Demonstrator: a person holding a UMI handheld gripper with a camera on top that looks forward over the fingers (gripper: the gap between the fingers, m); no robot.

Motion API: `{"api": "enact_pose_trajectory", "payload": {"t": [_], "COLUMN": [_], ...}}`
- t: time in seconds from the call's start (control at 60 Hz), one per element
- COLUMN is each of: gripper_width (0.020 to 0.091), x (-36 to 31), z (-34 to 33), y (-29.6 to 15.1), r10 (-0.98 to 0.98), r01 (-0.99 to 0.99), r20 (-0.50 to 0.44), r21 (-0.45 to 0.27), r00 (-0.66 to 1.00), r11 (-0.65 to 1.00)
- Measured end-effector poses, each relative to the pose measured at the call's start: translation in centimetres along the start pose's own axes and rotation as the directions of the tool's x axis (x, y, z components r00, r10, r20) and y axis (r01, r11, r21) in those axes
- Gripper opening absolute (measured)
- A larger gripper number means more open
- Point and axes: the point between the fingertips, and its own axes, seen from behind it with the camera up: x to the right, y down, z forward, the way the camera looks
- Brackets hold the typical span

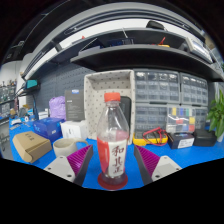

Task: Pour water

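The bottle (pixel 113 140) stands upright at the lower centre of the frame, a clear plastic one with a red cap and a pale label bearing red characters, resting on the blue table (pixel 190 156). It sits between the two fingers of the gripper (pixel 113 163), whose purple pads (pixel 82 160) angle in toward it from lower left and lower right; the fingers are spread fairly wide, and a sliver of blue table shows on each side, so they flank the bottle rather than press on it. Just left of the fingers lies a white roll of tape (pixel 65 147), and further left a tan cardboard box (pixel 31 146). To the right of the bottle, a little beyond the fingers, sits a small black tray (pixel 183 140) and some red-and-yellow tools (pixel 154 136). Behind the bottle rises a pale perforated panel (pixel 109 101). At mid left are a blue bin (pixel 47 127) and a white box (pixel 72 129). Toward the right edge a green plant (pixel 216 117) shows. Across the upper frame runs a dark shelf (pixel 150 57), with grey drawer cabinets (pixel 170 92) beneath it.
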Motion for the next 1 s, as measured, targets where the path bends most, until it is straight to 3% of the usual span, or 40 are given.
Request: {"api": "enact_pose_trajectory", "payload": {"t": [0.133,0.35,0.683,1.0], "gripper_width": [0.0833,0.0840,0.0839,0.0839], "x": [0.7,3.1,6.3,8.2], "z": [-3.0,-7.6,-12.1,-14.8], "y": [1.6,1.2,-2.6,-3.1], "r10": [0.012,-0.006,0.028,0.049], "r01": [-0.014,0.005,-0.017,-0.037], "r20": [-0.052,-0.180,-0.252,-0.319], "r21": [-0.029,-0.007,0.044,0.045], "r00": [0.999,0.984,0.967,0.947], "r11": [0.999,1.000,0.999,0.998]}}
